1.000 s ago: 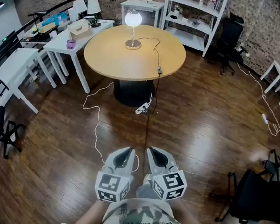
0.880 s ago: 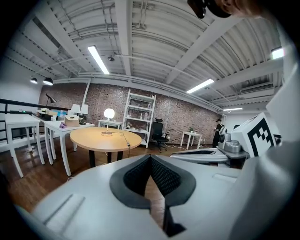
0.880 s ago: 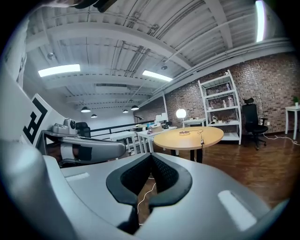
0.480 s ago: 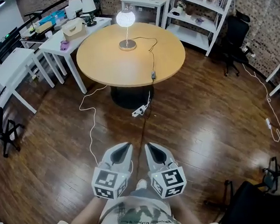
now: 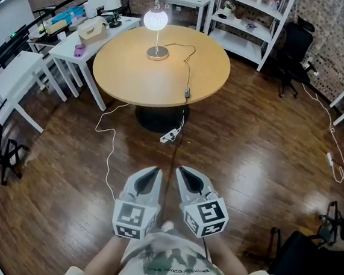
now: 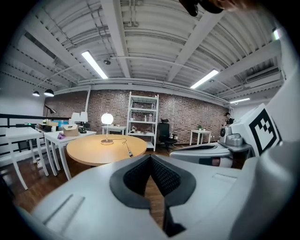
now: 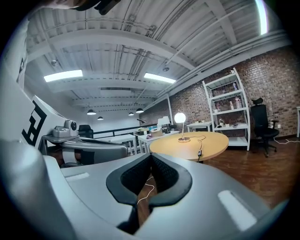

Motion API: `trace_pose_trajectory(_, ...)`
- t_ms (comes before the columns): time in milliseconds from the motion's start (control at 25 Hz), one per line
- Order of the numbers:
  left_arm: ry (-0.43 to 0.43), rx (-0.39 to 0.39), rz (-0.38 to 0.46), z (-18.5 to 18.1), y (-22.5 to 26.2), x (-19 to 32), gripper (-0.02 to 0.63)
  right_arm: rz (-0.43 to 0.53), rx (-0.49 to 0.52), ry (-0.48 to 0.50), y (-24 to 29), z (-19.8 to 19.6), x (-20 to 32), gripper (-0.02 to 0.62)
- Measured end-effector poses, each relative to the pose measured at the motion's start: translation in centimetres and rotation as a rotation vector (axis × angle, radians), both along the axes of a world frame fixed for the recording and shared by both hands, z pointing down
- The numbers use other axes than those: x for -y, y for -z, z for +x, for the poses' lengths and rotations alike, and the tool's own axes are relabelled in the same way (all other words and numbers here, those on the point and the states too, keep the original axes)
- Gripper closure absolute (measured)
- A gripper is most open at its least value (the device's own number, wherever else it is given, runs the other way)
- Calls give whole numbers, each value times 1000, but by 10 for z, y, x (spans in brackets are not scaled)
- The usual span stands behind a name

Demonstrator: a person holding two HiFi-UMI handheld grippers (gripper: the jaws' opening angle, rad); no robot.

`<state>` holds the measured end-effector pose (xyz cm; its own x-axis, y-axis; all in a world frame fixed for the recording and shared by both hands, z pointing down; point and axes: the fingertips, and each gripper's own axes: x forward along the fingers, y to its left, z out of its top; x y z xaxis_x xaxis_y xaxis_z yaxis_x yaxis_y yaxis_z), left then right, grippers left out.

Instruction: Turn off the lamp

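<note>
Lamp (image 5: pixel 155 22) glows on round desk (image 5: pixel 131 77); left claw (image 5: pixel 156 172) and right claw (image 5: pixel 180 170) hang closed, empty, well apart from it.

Head view looks steeply down, table (image 5: pixel 135 71) far ahead; both gripper views face it level from afar; all share the lamp (image 5: pixel 155 22).

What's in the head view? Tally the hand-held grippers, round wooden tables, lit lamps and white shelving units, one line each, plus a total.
Hand-held grippers: 2 (left, right)
Round wooden tables: 1
Lit lamps: 1
White shelving units: 1
Total: 5
</note>
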<state>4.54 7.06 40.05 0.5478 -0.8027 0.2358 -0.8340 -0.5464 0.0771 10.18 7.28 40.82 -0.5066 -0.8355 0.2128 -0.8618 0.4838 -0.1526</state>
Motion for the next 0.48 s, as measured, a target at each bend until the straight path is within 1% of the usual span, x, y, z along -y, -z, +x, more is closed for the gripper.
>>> trace_pose_trajectory(240, -8, -16, -5, 9, -15, 28, 611, 17, -10, 13, -1, -4, 28, 595)
trace_pose_trajectory(480, -21, -47, -23, 12, -23, 80, 611, 14, -20, 11, -12, -1, 74, 594)
